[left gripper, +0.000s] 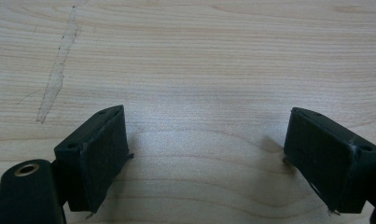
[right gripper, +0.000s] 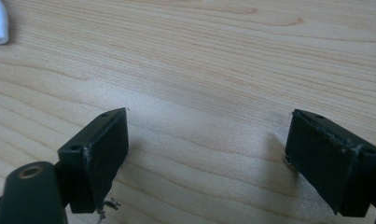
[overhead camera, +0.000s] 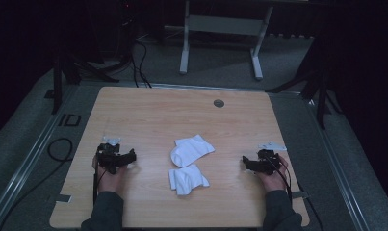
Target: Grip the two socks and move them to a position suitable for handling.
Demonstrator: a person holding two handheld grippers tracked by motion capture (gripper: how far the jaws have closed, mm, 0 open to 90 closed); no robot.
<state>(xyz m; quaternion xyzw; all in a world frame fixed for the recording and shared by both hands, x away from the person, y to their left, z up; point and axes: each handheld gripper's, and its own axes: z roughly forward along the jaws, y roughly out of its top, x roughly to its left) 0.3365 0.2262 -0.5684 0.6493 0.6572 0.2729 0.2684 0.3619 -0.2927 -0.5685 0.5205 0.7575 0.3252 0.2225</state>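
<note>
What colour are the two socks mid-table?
Both socks, far sock and near sock, are plain white; the high view shows them best.

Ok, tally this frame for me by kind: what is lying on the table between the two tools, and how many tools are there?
White socks: 2, the farther sock and the nearer sock, lying mid-table, close together.
Tools: 2, the left tool and the right tool, both open with nothing between their jaws.
Total: 4
</note>
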